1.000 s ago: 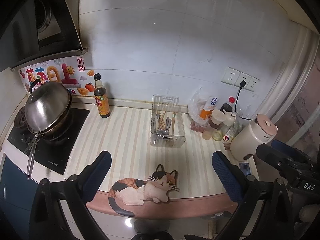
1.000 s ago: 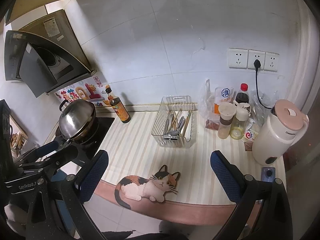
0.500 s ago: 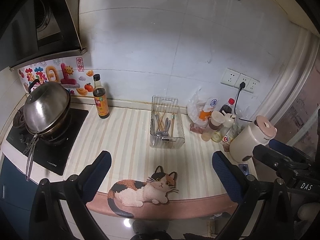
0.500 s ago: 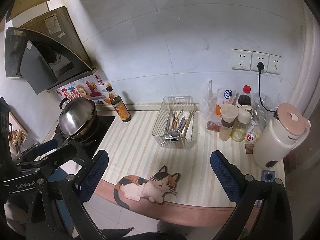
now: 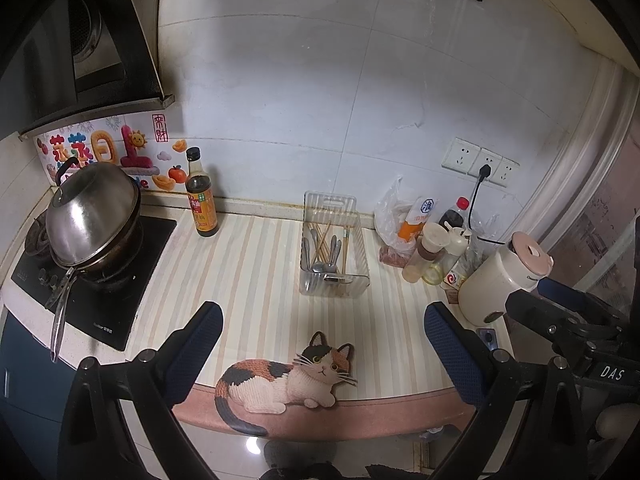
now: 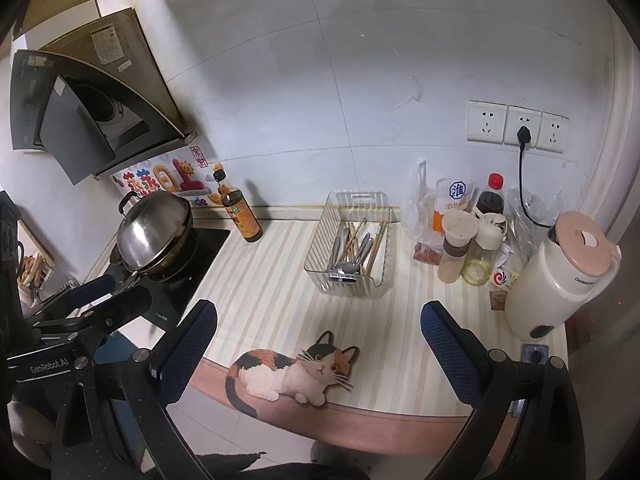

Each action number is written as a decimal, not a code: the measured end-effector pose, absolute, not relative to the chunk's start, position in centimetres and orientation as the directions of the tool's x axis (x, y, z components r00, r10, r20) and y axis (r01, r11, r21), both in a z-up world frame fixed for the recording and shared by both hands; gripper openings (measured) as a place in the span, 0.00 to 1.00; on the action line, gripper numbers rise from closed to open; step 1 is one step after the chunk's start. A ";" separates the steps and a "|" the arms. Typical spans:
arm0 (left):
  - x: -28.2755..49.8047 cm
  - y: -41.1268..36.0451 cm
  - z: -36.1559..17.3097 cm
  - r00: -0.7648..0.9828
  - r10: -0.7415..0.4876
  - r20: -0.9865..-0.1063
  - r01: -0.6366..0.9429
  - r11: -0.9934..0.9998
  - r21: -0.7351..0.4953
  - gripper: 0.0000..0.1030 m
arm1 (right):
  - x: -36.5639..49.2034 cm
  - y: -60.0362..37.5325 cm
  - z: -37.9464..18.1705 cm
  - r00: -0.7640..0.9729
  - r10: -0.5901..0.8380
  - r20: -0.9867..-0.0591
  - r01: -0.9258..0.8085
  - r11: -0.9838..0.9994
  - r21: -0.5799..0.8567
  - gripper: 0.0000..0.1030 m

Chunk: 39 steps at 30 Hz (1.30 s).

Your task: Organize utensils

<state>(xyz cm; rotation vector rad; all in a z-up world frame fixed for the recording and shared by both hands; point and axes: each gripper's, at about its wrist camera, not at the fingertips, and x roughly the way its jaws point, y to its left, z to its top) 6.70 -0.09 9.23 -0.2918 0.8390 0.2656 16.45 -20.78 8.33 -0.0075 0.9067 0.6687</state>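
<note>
Utensils (image 5: 326,250) heaped in clear bin (image 5: 334,284) mid-counter, spoons tangled with chopsticks. Left gripper (image 5: 320,350) wide apart, empty, well short. Right view: right gripper (image 6: 320,346) likewise spread, holding nothing; risk of dragging bin into nearby bottles (image 6: 468,252) when pinching one handle.

A cream-and-beige striped mat (image 5: 256,280) bears a calico cat print (image 5: 288,380); the kettle (image 6: 560,276) is cream with a pink lid.
</note>
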 end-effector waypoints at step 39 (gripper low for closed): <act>7.0 0.2 8.5 0.630 0.111 -0.769 -0.351 0.923 -0.155 1.00 | 16.6 -20.9 7.6 0.416 0.527 -0.741 -0.544 0.797 0.262 1.00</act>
